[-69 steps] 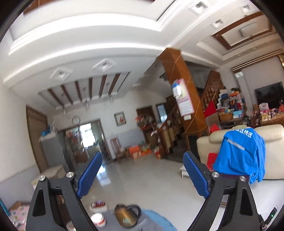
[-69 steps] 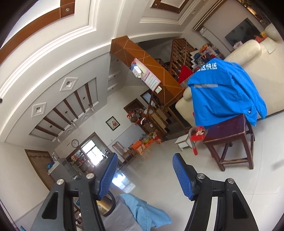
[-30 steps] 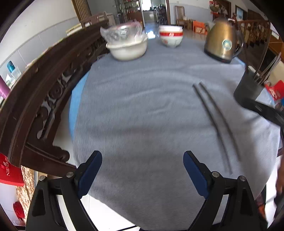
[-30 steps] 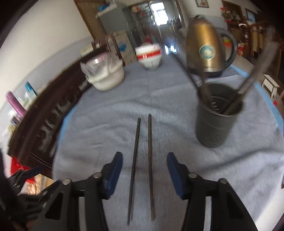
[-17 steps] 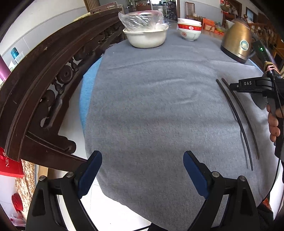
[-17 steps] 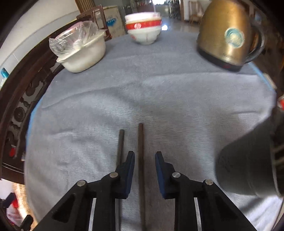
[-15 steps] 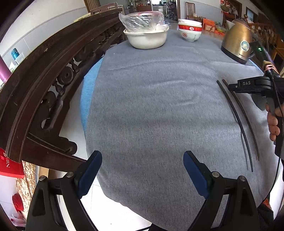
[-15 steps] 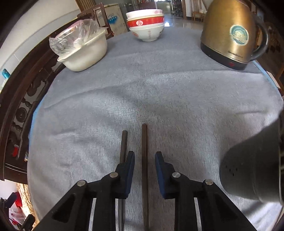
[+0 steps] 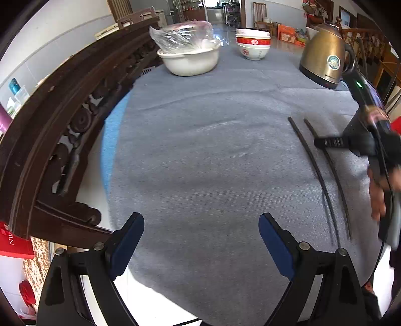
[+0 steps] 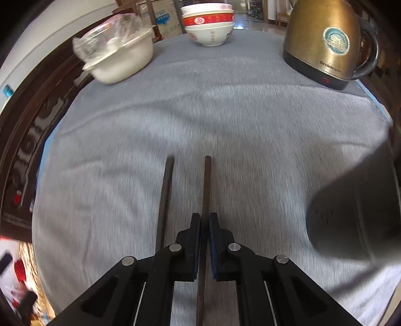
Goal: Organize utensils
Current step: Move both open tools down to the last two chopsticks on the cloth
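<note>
Two dark chopsticks lie side by side on the grey tablecloth (image 10: pixel 238 120). My right gripper (image 10: pixel 205 220) is shut on the right chopstick (image 10: pixel 207 185), gripping it along its length; the left chopstick (image 10: pixel 166 195) lies just beside the jaws. A dark utensil holder (image 10: pixel 356 215) stands close at the right, blurred. In the left wrist view both chopsticks (image 9: pixel 313 165) lie at the right, with the right gripper (image 9: pixel 330 143) over them. My left gripper (image 9: pixel 200 240) is open and empty over the near table edge.
A brass kettle (image 10: pixel 325 42) stands at the back right, stacked red-and-white bowls (image 10: pixel 209 22) at the back centre, a plastic-covered white bowl (image 10: pixel 117 57) at the back left. A carved dark wooden chair back (image 9: pixel 57 120) runs along the table's left side.
My right gripper has closed from a narrow gap onto the right chopstick and moved in lower over it. The left gripper has stayed open and almost still.
</note>
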